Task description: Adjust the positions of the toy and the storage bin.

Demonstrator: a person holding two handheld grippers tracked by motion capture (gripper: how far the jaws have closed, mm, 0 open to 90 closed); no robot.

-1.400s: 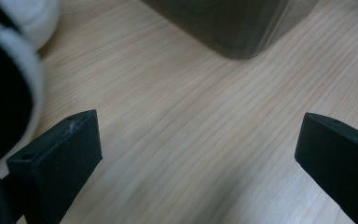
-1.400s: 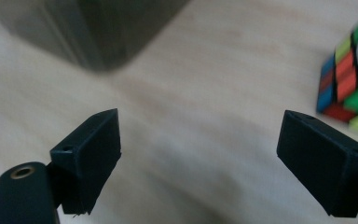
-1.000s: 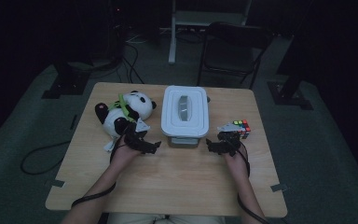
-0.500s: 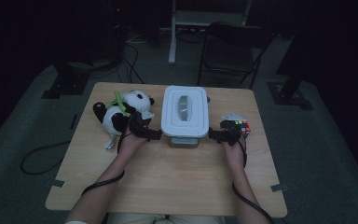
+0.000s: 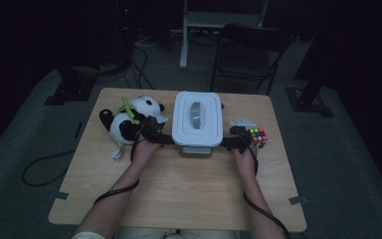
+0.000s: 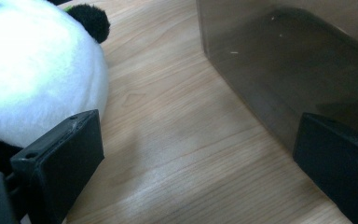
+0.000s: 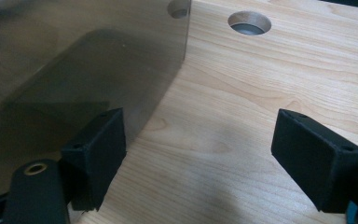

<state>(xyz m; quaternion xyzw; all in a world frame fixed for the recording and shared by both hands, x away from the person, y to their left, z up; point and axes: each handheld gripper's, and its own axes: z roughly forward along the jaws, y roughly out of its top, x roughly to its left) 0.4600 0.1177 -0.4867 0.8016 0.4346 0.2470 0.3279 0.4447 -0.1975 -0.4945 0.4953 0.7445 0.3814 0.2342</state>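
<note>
A clear box with a white lid (image 5: 197, 118) stands in the middle of the wooden table (image 5: 179, 189). My left gripper (image 5: 160, 137) reaches its left side, open; in the left gripper view the gripper (image 6: 200, 163) has one jaw beside the box's smoky wall (image 6: 279, 70) and the other by the panda plush (image 6: 32, 79). My right gripper (image 5: 233, 141) sits at the box's right side, also open. In the right gripper view the gripper (image 7: 205, 156) holds nothing, with its left jaw close to the box wall (image 7: 74, 60).
A black-and-white panda plush (image 5: 129, 118) lies left of the box. A Rubik's cube (image 5: 258, 136) sits right of my right gripper. A round hole (image 7: 249, 22) is cut in the table top. A chair (image 5: 248, 55) stands behind the table.
Both hands have moved forward and inward, bringing the grippers from the table's middle up against the two sides of the box. Both stay open.
</note>
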